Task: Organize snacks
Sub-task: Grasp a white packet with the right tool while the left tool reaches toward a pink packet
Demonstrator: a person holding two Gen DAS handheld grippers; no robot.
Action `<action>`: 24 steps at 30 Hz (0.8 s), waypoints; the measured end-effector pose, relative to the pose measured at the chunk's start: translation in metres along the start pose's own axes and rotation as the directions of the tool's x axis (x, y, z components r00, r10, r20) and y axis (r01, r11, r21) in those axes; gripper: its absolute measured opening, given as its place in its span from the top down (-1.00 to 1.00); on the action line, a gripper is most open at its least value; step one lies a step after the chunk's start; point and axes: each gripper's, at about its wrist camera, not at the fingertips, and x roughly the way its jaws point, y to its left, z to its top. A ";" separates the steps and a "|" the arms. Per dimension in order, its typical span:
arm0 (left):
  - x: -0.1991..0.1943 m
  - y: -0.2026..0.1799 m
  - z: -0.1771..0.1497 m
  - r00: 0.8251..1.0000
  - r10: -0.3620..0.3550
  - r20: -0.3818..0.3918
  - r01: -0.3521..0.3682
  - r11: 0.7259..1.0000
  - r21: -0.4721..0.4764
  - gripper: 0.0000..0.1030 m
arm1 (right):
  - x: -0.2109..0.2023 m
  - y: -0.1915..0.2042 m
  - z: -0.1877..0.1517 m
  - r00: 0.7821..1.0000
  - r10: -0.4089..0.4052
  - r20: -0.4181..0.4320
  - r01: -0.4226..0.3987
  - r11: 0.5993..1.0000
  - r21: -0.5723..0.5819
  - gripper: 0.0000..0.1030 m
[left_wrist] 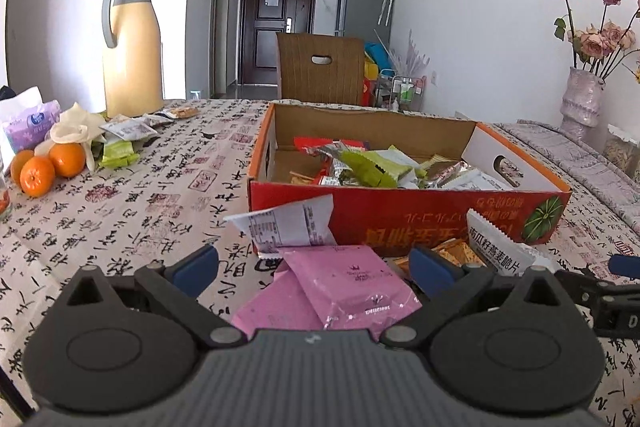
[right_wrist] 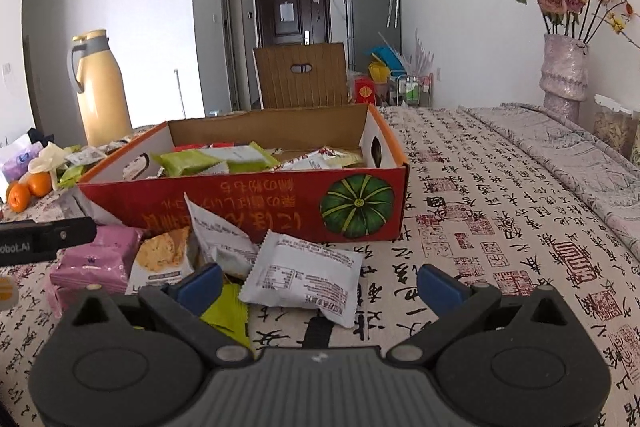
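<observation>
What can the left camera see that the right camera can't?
Only the left camera shows three oranges together and a purple tissue pack in full. Only the right camera shows a white packet lying between the open right gripper and a yellow-green wrapper. Both show the red cardboard box of snacks, pink packets, the yellow jug and the flower vase.

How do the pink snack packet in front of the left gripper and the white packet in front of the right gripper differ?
The pink snack packet is plain pink with a small logo; the white packet shows a printed label table. The pink one overlaps another pink packet; the white one lies over a green wrapper. Both lie outside the box.
</observation>
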 end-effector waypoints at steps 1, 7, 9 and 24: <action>0.001 0.001 0.000 1.000 -0.001 -0.001 0.001 1.000 -0.003 -1.00 | 0.003 -0.001 0.002 1.000 0.001 -0.010 -0.001 1.000 -0.001 -1.00; 0.003 0.001 -0.002 1.000 -0.012 -0.013 0.012 1.000 -0.010 -1.00 | 0.028 -0.002 0.015 0.997 -0.018 -0.076 0.017 1.000 -0.008 -1.00; 0.004 0.002 -0.002 1.000 -0.012 -0.016 0.011 1.000 -0.012 -1.00 | 0.037 -0.002 0.018 0.996 -0.024 -0.091 0.023 1.000 -0.009 -1.00; 0.005 0.001 -0.003 1.000 -0.010 -0.027 0.010 1.000 -0.009 -1.00 | 0.057 0.004 0.009 0.990 0.008 -0.139 -0.011 1.000 -0.025 0.01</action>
